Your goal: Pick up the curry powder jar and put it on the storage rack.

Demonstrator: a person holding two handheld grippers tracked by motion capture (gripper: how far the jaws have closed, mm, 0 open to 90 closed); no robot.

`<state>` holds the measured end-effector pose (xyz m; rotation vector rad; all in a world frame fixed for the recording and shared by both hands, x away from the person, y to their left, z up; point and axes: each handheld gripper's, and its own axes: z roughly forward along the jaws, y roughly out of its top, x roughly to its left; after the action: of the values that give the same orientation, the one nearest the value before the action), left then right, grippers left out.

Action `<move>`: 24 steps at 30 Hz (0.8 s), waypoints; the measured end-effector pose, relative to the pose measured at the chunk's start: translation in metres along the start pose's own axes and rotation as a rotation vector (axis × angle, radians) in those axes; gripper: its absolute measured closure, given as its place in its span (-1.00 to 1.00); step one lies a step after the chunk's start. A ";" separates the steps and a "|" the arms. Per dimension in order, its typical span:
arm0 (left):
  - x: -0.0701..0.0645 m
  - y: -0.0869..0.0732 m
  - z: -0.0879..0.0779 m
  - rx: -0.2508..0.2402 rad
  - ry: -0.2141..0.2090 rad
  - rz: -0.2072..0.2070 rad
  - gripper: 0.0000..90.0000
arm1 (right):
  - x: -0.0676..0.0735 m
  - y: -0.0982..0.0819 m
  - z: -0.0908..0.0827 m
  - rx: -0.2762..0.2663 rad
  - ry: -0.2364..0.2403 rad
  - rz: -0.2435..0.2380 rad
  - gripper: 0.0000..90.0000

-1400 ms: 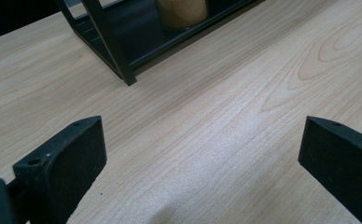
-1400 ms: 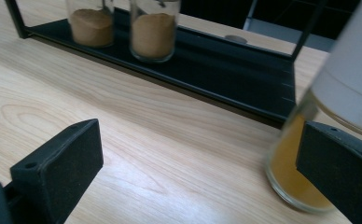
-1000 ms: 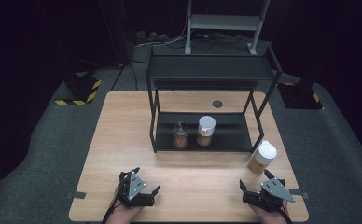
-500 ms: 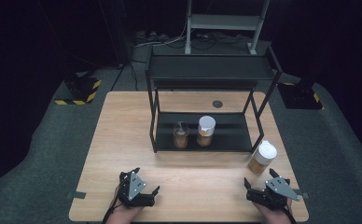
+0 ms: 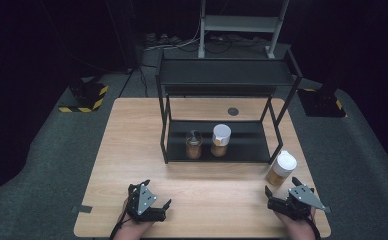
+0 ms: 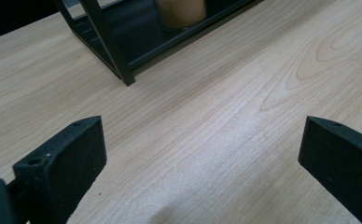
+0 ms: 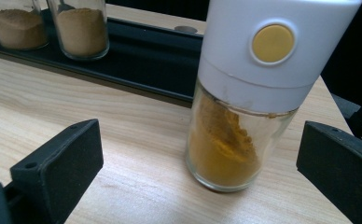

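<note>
Currently counting three spice jars: two on the rack shelf [image 5: 242, 150], one spice jar [image 7: 244, 107] standing on the counter [image 5: 132, 140] between right gripper [image 5: 282, 192] jaws, spread apart; left gripper [image 5: 154, 197] jaws likewise apart, holding nothing.

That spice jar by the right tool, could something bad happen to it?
Maybe. The spice jar is tall and stands near the table's right edge, so a nudge from the open right tool might tip it or push it off. The black rack stands close behind, so it could bump that too.

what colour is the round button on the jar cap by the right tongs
Yellow, on the white cap of the glass spice jar; the right gripper view shows it best.
</note>
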<state>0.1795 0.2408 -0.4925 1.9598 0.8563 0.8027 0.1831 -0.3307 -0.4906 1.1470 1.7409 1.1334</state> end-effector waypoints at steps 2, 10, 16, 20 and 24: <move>0.000 0.000 0.000 0.002 -0.001 0.001 -0.97 | -0.001 0.001 0.001 0.001 -0.002 0.000 -1.00; 0.000 0.001 0.000 0.005 -0.005 0.011 -0.97 | -0.008 0.004 0.006 -0.004 -0.001 0.017 -1.00; 0.000 0.001 0.001 0.005 -0.009 0.011 -0.97 | -0.013 0.007 0.010 -0.002 -0.004 0.028 -1.00; 0.001 0.001 0.001 0.006 -0.014 0.016 -0.97 | -0.014 0.008 0.014 0.001 -0.007 0.030 -1.00; 0.001 0.001 0.001 0.007 -0.015 0.018 -0.97 | -0.015 0.009 0.018 -0.001 -0.014 0.036 -1.00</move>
<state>0.1808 0.2405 -0.4915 1.9793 0.8350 0.7953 0.2067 -0.3380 -0.4868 1.1870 1.7151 1.1457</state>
